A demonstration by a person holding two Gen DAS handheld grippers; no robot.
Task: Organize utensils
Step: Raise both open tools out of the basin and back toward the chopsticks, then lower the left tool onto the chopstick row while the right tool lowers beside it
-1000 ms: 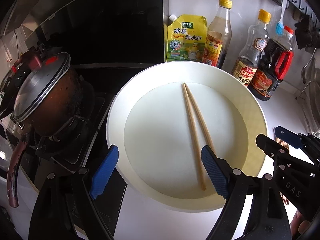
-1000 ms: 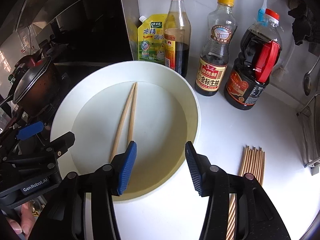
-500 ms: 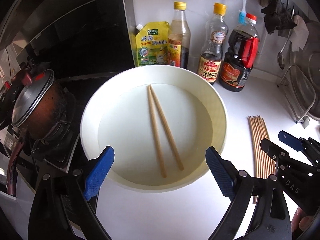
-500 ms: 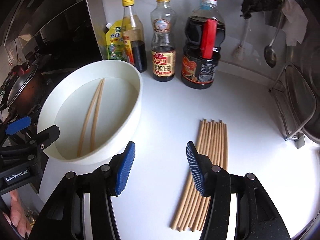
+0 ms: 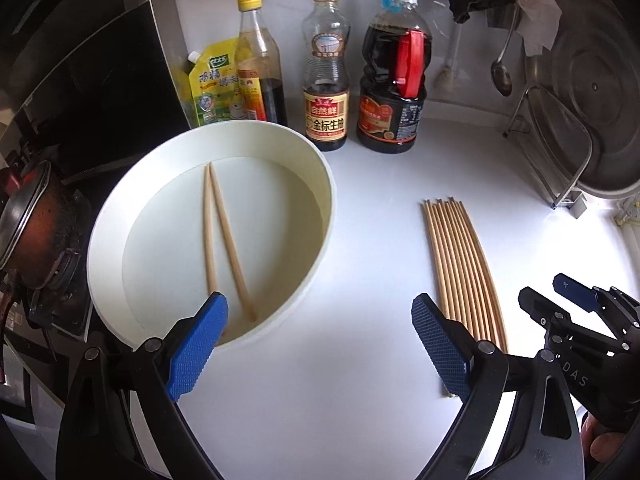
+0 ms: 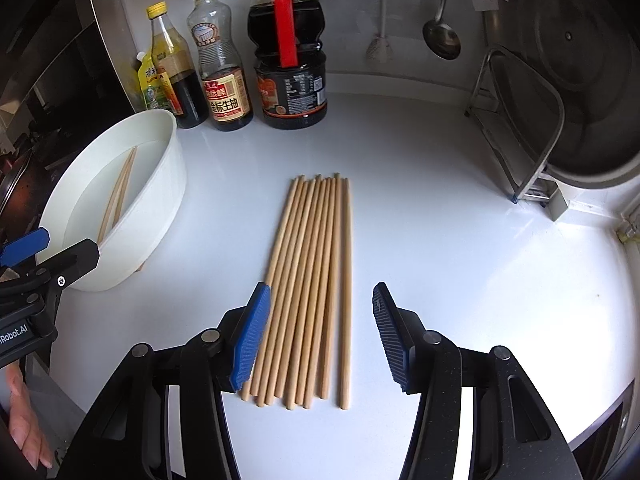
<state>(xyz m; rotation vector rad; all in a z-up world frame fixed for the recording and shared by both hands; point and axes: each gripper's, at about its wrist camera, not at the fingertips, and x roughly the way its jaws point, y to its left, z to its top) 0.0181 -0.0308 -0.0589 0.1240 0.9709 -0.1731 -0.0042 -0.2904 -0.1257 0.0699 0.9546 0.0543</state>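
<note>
A: Item one, far left: dark pot [image 5: 34,228] on the stove, not part of the job. Item two: white bowl [image 5: 316,160], two chopsticks [image 5: 218,240] lying inside, crossed near their far tips.

B: Left gripper [image 5: 320,344]?

A: Empty, jaws spread wide, hovering over the counter [image 5: 360,200] between bowl and loose stock; its left pad overlaps the bowl's near rim in view.

B: Back row?

A: Seasoning pouch [image 5: 210,84], three sauce bottles [image 5: 325,80], against the wall. Leave them be.

B: Item three?

A: Loose chopsticks [image 6: 316,280], roughly ten, one flat row on the counter, well apart from the bowl. Right gripper [image 6: 318,336] sits low above their near ends, jaws open, holding nothing; the left pad overlaps the outermost stick.

B: Advice for the pick?

A: Likely next is a pair for the bowl. The sticks lie touching, so I'd narrow the jaws onto the two outermost sticks, come down square, and lift level to avoid scattering the row.

B: Far right?

A: Metal rack [image 6: 520,148] with a large lid; ladle [image 6: 442,42] hanging.
</note>
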